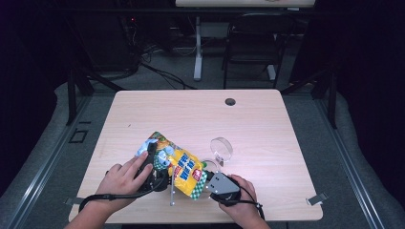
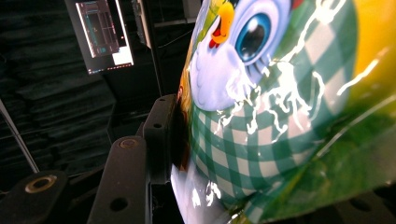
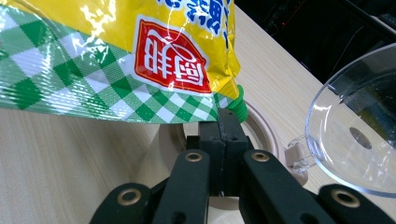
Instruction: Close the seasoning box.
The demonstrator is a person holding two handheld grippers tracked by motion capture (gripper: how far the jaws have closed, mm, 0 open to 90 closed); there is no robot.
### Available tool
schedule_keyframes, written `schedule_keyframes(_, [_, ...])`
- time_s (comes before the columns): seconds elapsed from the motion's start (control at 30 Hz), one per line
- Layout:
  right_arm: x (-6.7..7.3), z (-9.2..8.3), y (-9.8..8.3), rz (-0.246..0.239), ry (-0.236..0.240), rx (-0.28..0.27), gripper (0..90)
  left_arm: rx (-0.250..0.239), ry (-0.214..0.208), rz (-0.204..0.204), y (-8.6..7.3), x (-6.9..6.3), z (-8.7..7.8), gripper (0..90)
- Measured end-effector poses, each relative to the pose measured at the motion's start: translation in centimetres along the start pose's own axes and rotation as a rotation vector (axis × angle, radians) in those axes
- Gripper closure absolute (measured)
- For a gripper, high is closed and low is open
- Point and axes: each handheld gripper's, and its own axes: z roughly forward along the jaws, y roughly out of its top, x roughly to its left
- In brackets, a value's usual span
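Now held off the worktop (image 1: 267, 119) near its front edge: a yellow snack bag (image 1: 184, 168) with green check trim and a cartoon bird print, stretched between two hand-held tongs. Left tongs (image 1: 154, 160) clamped across the bag's upper end, a pad pressed flat against the foil in the left gripper view (snack bag (image 2: 280, 116) bulging over the right half of that view, left tongs (image 2: 180, 135) with one black jaw plain at the foil and the other hidden behind it). Gripped there by the person's left hand (image 1: 125, 179), fingers curled over the black body. Right tongs (image 1: 208, 183) closed tight on the bag's lower corner, both jaws meeting at the green sealed edge in the right gripper view (right tongs (image 3: 227, 122), snack bag (image 3: 116, 60) hanging just above the wood). Right hand (image 1: 241, 200) low at the front edge, grey plate on top of its tool. Just beyond the right tongs, on the worktop: a clear round lid (image 1: 221, 148) standing tilted, hinged to a pale round container (image 3: 261, 135) beneath the bag's corner. Farther back, a dark cable hole (image 1: 230, 101) in the wood, well apart from everything else.
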Motion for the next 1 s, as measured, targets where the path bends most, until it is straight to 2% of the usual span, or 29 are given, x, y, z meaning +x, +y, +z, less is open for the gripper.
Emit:
schedule_keyframes(0.53, [-0.1,0.11,-0.04,0.011,0.006,-0.003,90.0,0.0,0.018,0.033,0.14,0.5,-0.57,55.6])
schedule_keyframes(0.57, [-0.09,0.1,-0.02,0.011,0.006,-0.003,90.0,-0.008,0.031,0.035,0.11,0.47,-0.53,55.6])
schedule_keyframes(0.6, [-0.09,0.09,-0.02,0.01,0.006,-0.004,90.0,0.001,0.017,0.039,0.15,0.57,-0.62,55.6])
schedule_keyframes(0.83, [-0.08,0.09,0.0,0.013,0.009,-0.003,90.0,0.001,0.026,0.052,0.23,0.72,-0.74,55.7])
schedule_keyframes(0.87, [-0.09,0.07,0.01,0.01,0.009,0.0,90.0,-0.006,0.038,0.051,0.21,0.69,-0.7,55.7])
schedule_keyframes(1.0, [-0.1,0.09,0.01,0.011,0.01,-0.001,90.0,0.003,0.025,0.066,0.29,0.91,-0.83,55.8])
